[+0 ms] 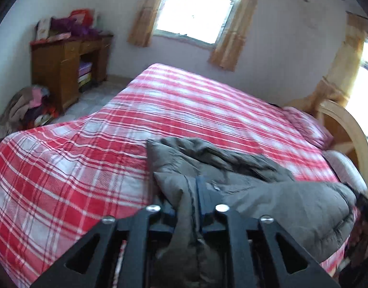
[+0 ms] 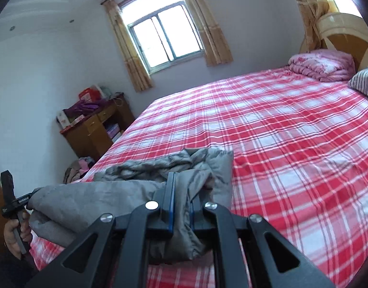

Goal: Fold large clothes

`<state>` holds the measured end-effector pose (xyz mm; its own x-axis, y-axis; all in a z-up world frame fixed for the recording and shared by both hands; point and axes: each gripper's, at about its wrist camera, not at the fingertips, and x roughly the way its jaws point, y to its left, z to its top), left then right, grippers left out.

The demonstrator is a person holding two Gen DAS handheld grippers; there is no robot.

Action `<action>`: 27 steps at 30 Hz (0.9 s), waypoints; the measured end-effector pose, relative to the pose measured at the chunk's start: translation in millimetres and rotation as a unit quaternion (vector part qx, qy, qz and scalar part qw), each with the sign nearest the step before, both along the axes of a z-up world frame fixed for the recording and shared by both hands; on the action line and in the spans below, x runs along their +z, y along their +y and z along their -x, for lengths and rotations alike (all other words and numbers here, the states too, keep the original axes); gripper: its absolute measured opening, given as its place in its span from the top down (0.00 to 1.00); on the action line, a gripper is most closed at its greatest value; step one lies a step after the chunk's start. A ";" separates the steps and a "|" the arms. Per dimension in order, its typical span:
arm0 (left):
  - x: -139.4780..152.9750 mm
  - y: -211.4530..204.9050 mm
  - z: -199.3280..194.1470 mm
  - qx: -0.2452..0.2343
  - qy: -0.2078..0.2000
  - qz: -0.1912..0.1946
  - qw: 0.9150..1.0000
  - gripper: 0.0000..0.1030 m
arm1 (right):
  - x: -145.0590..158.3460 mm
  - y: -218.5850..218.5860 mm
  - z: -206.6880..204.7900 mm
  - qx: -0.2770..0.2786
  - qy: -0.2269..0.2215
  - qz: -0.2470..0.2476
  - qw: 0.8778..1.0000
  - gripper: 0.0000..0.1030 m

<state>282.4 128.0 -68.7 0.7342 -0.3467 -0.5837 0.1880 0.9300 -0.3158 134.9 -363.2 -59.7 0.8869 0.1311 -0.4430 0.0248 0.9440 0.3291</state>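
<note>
Grey padded jacket lies crumpled at the near edge of the bed, on the red and white checked cover, and it is the landmark for everything else. Nearest of all, the left gripper has its two blue-edged fingers pressed together on a bunched fold of the jacket, with cloth trailing down between the black arms. The right gripper is likewise clamped on a gathered fold of the same jacket, its fingers pinching the fabric with a wad hanging below them. In the right wrist view the left gripper shows at the jacket's far left end, held by a hand, and its tip meets the cloth there. Part of the jacket rises off the cover between the two grips, while a rumpled part rests on the bed just beyond them. Past the jacket the checked cover stretches away flat. Farther off to the jacket's right, at the head of the bed, sit a folded pink quilt, a striped pillow and a curved wooden headboard. Beyond the jacket to the left stands a brown wooden desk piled with purple cloth and boxes, with a heap of clothes on the floor beside it. On the far wall a bright window hangs between tan curtains.
</note>
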 end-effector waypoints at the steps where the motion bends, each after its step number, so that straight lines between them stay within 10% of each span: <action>1: -2.0 0.2 -7.7 0.008 0.003 0.006 1.000 0.65 | -1.8 -3.2 -9.5 -0.003 0.004 0.001 1.000 0.90; 5: 2.8 -4.9 -18.9 0.098 -0.053 -0.051 0.992 0.11 | -14.5 -10.7 -47.5 -0.012 0.028 0.009 0.999 0.90; 12: -13.6 -21.8 -44.3 0.190 -0.049 -0.123 0.973 0.10 | -39.2 -15.7 -96.7 -0.045 0.041 0.021 0.998 0.85; 15: -14.9 -18.6 -50.4 0.264 -0.043 -0.149 0.952 0.10 | -40.0 -17.2 -112.9 -0.070 0.040 0.017 0.997 0.31; 18: -4.2 -22.9 -39.0 0.302 -0.081 -0.163 0.936 0.10 | -30.4 -15.7 -112.0 -0.119 0.022 0.041 0.992 0.21; 27: -25.4 -151.7 -52.6 0.161 -0.140 -0.284 0.935 0.09 | -41.3 89.3 -137.6 -0.012 0.046 0.139 0.989 0.20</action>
<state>335.0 -23.7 -94.2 0.8983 0.2266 -0.3765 -0.1293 0.9552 0.2663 272.5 -273.9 -101.0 0.8425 -0.0284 -0.5379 0.0663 0.9965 0.0513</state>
